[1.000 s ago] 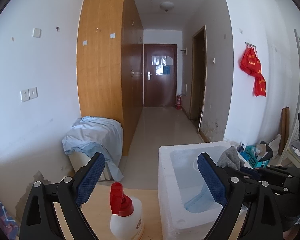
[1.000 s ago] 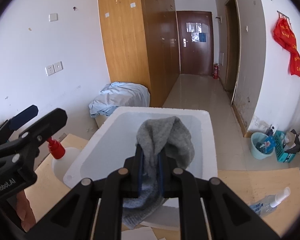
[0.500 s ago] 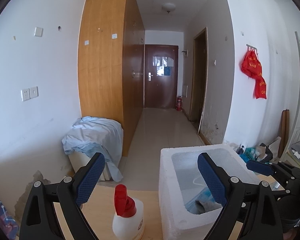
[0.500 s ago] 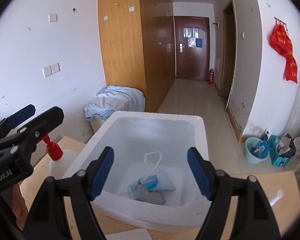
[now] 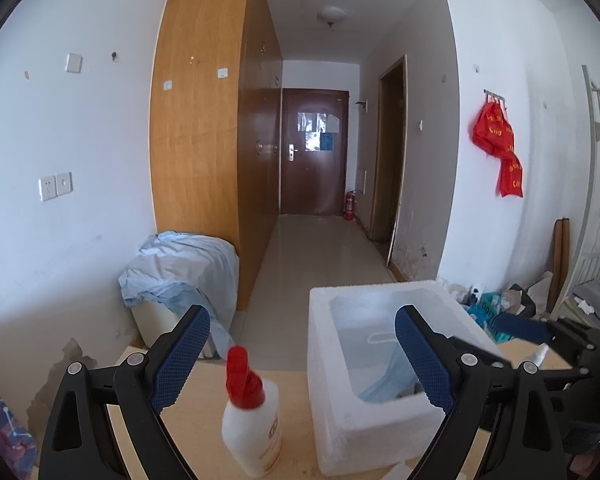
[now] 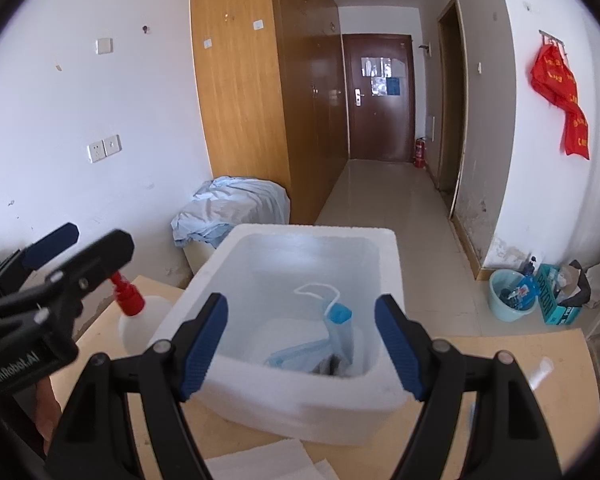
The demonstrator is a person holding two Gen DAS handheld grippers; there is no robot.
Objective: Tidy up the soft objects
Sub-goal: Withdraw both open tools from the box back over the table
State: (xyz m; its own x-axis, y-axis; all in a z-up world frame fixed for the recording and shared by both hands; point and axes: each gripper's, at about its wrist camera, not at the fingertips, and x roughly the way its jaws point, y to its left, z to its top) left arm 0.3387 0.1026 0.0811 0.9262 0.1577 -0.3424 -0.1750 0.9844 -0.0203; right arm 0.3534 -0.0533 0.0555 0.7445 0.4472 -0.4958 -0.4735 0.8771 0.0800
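Right claw hangs spread and empty over the near rim of the foam box; its jaws have just been opening, and the grey cloth it gripped a second ago now lies inside beside a blue mask. That item looks stowed. Left claw stays released above the spray bottle on the counter.

Both my grippers are matte black plastic frames with angular, cut-out arms. My right gripper carries two fingers faced with dark blue, finely cross-hatched pads, with round silver screws at the pivots. My left gripper is built alike; in the right view its side bears white "GenRobot.AI" lettering.
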